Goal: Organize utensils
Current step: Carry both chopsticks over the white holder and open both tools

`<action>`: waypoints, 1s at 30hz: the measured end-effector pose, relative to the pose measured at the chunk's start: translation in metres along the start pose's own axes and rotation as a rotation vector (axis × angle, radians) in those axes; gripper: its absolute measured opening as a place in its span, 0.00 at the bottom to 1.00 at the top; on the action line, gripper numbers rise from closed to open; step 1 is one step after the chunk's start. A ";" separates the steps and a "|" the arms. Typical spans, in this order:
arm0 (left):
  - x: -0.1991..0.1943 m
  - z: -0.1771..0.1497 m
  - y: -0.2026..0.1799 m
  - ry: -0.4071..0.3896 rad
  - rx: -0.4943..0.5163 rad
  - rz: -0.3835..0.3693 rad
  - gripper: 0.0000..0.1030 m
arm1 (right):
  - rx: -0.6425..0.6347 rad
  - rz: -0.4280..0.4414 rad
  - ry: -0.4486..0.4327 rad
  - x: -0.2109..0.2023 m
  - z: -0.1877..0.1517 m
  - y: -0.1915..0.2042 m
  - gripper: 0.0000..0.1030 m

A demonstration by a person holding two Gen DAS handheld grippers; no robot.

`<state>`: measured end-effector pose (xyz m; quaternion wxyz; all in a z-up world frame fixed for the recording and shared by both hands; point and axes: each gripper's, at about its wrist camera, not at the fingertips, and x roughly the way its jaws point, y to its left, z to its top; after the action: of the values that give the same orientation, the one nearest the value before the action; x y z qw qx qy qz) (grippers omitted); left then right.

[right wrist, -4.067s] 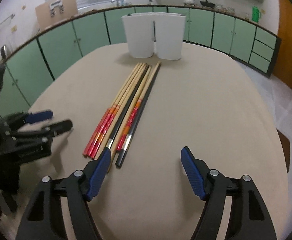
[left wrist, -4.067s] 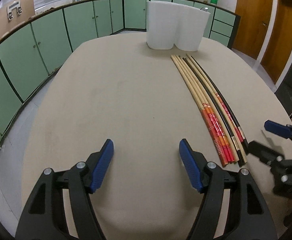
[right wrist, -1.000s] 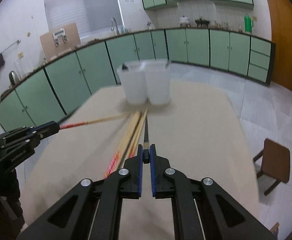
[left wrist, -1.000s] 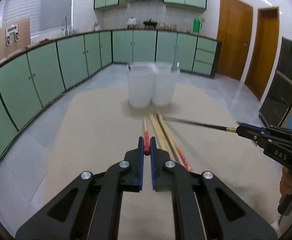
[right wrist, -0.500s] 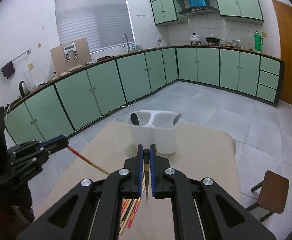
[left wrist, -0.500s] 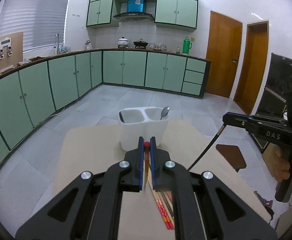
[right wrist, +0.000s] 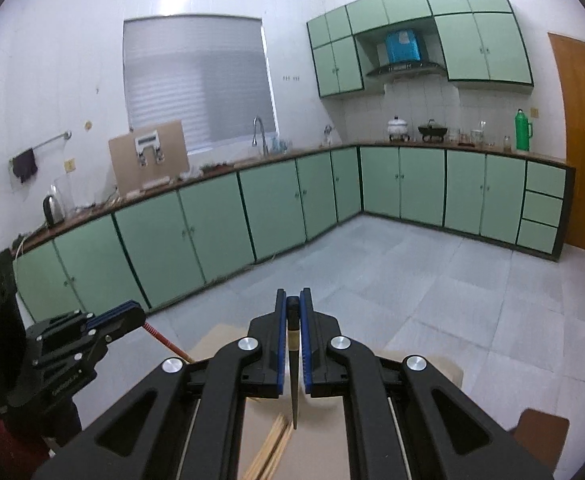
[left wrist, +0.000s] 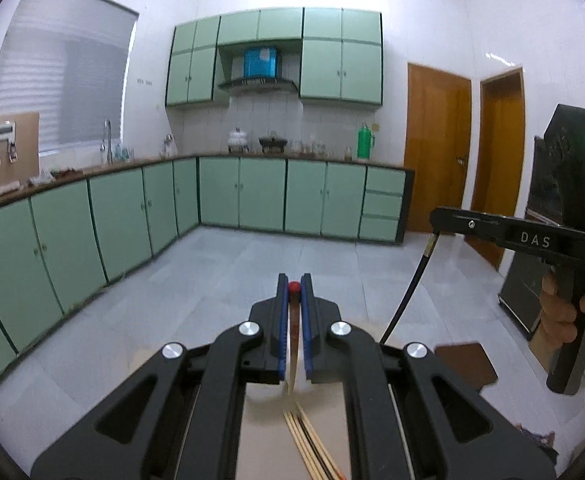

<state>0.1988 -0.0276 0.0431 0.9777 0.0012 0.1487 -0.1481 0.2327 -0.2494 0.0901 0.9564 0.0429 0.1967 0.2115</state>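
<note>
My left gripper point(left wrist: 294, 286) is shut on a red-tipped wooden chopstick point(left wrist: 292, 344) that hangs down toward the table. My right gripper point(right wrist: 293, 300) is shut on a black chopstick point(right wrist: 293, 376), also hanging tip down. Both are held high above the beige table point(left wrist: 264, 440). Several loose chopsticks point(left wrist: 308, 440) lie on the table below; they also show in the right wrist view point(right wrist: 272, 448). The right gripper point(left wrist: 438, 216) with its black chopstick point(left wrist: 406, 292) shows in the left view. The left gripper point(right wrist: 130, 314) with its red chopstick point(right wrist: 164, 340) shows in the right view. The white holder is hidden.
Green kitchen cabinets point(left wrist: 252, 196) run along the far walls, with a tiled floor point(left wrist: 252, 272) beyond the table. A brown stool point(left wrist: 466, 364) stands at the right of the table. Wooden doors point(left wrist: 438, 148) are at the far right.
Both grippers have risen and tilted up with their chopsticks. The white holder has dropped out of view below the fingers.
</note>
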 end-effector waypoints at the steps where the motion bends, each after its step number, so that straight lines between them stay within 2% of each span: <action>1: 0.006 0.009 0.000 -0.019 0.003 0.009 0.05 | 0.000 -0.009 -0.014 0.006 0.008 -0.002 0.06; 5: 0.031 0.029 -0.002 -0.049 0.020 0.029 0.05 | 0.012 -0.029 -0.040 0.034 0.025 -0.008 0.06; 8: 0.059 0.032 0.000 -0.038 0.021 0.040 0.05 | 0.003 -0.063 -0.040 0.059 0.024 -0.013 0.06; 16: 0.122 0.001 0.013 0.070 -0.022 0.038 0.05 | 0.033 -0.089 0.070 0.127 -0.012 -0.028 0.06; 21: 0.138 -0.021 0.027 0.125 -0.029 0.042 0.05 | 0.042 -0.081 0.121 0.139 -0.036 -0.030 0.06; 25: 0.141 -0.032 0.031 0.149 -0.022 0.045 0.06 | 0.059 -0.085 0.129 0.136 -0.046 -0.035 0.07; 27: 0.137 -0.034 0.034 0.149 -0.025 0.048 0.07 | 0.069 -0.088 0.125 0.132 -0.046 -0.036 0.12; 30: 0.127 -0.033 0.038 0.142 -0.032 0.048 0.14 | 0.092 -0.101 0.095 0.115 -0.045 -0.041 0.29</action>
<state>0.3160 -0.0266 -0.0267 0.9679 -0.0004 0.2199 -0.1218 0.3264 -0.2379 0.0010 0.9525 0.0667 0.2533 0.1553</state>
